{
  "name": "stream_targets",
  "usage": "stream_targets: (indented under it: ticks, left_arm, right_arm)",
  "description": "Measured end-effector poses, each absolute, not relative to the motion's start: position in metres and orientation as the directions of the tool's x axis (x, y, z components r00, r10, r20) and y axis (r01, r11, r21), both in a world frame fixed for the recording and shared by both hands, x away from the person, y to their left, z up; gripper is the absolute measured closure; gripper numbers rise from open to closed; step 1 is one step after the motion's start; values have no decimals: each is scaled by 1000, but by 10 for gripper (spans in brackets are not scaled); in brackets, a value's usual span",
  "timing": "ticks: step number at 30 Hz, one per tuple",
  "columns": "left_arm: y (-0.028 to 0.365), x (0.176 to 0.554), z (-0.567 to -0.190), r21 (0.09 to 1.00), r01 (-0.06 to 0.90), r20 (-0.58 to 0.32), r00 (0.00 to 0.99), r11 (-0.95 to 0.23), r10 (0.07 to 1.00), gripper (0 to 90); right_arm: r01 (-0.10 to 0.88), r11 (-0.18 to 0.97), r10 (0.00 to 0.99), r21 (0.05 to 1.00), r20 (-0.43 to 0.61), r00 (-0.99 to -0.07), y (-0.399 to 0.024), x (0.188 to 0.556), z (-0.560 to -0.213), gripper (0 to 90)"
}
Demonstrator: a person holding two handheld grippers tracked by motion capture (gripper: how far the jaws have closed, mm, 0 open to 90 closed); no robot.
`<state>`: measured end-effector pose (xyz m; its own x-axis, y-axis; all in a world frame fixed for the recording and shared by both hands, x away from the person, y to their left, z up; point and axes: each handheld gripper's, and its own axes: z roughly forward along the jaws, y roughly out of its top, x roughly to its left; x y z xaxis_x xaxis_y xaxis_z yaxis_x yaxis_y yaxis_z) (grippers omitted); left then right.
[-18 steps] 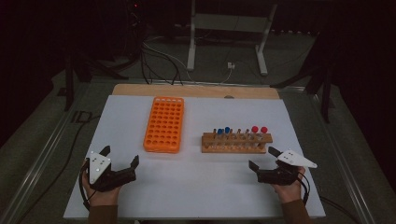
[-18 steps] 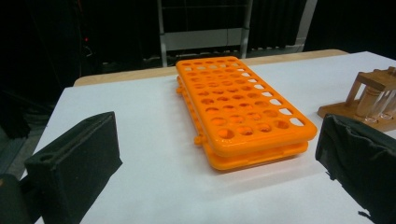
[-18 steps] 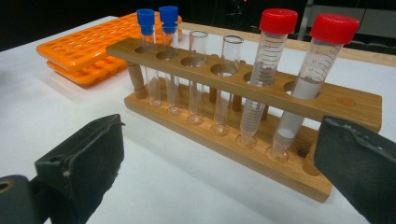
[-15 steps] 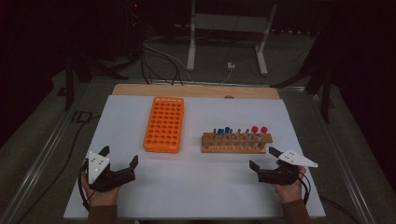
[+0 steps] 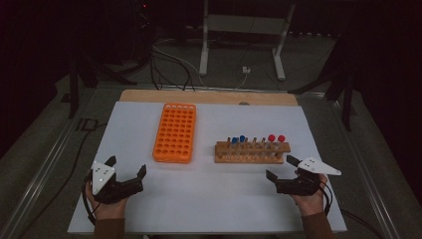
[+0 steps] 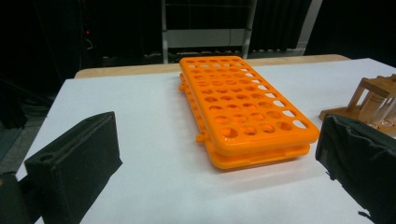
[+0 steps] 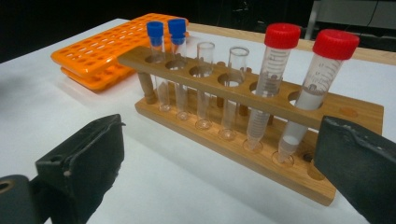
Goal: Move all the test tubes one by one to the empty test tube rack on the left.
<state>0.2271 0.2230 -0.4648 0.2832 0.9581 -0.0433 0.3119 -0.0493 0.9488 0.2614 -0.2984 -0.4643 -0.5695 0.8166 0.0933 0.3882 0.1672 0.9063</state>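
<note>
Six tubes (image 7: pixel 243 88) stood upright in the wooden rack (image 5: pixel 252 153), and none had left it, so as a judgement the work was at its very start with every move to come. In the right gripper view there were two blue-capped tubes (image 7: pixel 166 65), two open ones without caps, and two wider red-capped tubes (image 7: pixel 306 88); in the high view the row was small and dim, so there may have been a further tube I could not make out. The orange rack (image 5: pixel 175 133) lay at about ten o'clock from the wooden rack, well apart from it, and its holes looked empty in the left gripper view. The wooden rack's long axis ran from nine to three o'clock across the white table (image 5: pixel 209 199), while the orange rack's ran from six to twelve, away from the person. Each tube's long axis was vertical, cap or mouth upward. The left gripper (image 5: pixel 127 172) hovered at about seven o'clock from the orange rack, its jaws spread wide with nothing between them. The right gripper (image 5: pixel 281 168) sat near the wooden rack at about five o'clock from it, jaws likewise spread and empty, facing the red-capped end. Probably a tube was to be picked first, and the right gripper was the nearer.
</note>
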Motion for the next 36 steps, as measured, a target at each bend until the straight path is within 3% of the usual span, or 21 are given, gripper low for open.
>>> stream_targets:
  ticks: [16,24,30,36]
  left_arm:
    - [219,229,-469,943,330,-50,287,-49,957,5]
    - [219,230,-469,942,332,-55,292,-48,955,5]
    - [218,230,-470,941,335,-58,294,-46,954,5]
    - [216,230,-470,941,334,-55,298,-50,953,5]
  right_arm:
    - [355,200,845,913,23,-534,-309,290,-418,59]
    - [387,172,868,906,46,-494,-320,313,-420,102]
    - [450,153,885,880,81,-458,-329,330,-434,305]
    - [450,194,864,872,66,-500,-322,334,-441,583]
